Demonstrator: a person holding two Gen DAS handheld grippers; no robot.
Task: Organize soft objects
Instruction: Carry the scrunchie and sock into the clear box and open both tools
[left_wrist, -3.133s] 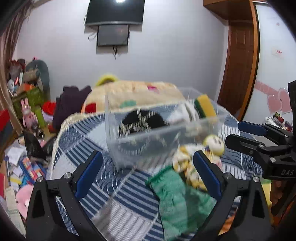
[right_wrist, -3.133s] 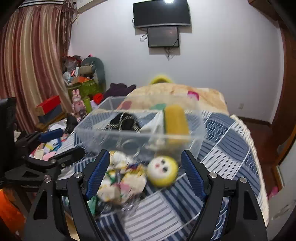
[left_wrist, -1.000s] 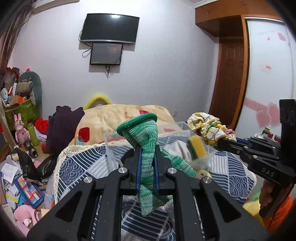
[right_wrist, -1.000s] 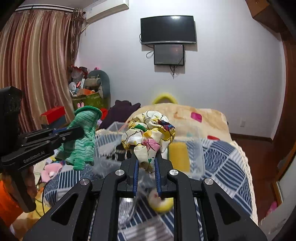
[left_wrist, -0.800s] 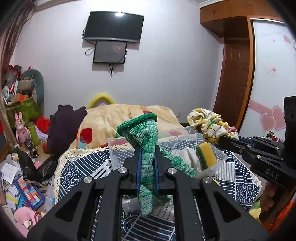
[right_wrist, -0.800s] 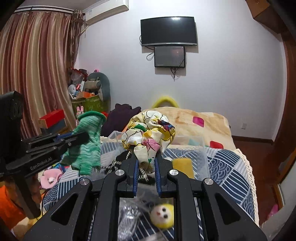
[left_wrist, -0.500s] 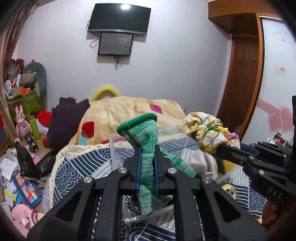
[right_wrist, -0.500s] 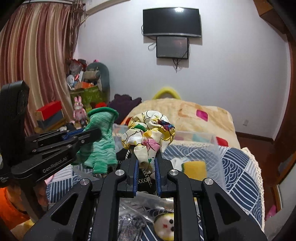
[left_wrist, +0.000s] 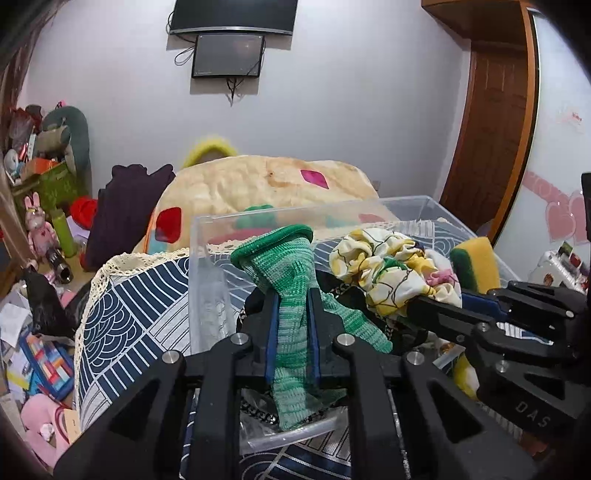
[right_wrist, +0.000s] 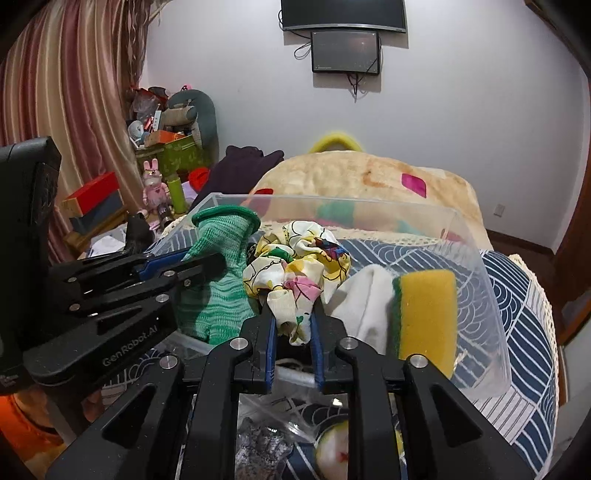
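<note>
Both grippers have dropped over the clear bin (right_wrist: 491, 295) — "GenRobot.AI" left gripper (left_wrist: 291, 314) easing off green sock (left_wrist: 291, 266), "DAS" right gripper (right_wrist: 293, 321) off scrunchie (right_wrist: 295, 258).

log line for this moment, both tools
left tool: opening, green sock between pads | right tool: opening, floral scrunchie between pads | both over clear bin

A table (left_wrist: 122, 317) covered by a navy-and-white patterned cloth (right_wrist: 524, 332) with a cream lace edge carries the things. A clear plastic bin (right_wrist: 480, 295) stands directly on the cloth. Just in front of the bin, on the cloth, lie a small round yellow-and-white toy with a face (right_wrist: 332, 446) and a crumpled clear bag with something dark and glittery inside (right_wrist: 258, 443). Behind the table rises a cream blanket with coloured patches (left_wrist: 258, 184).
</note>
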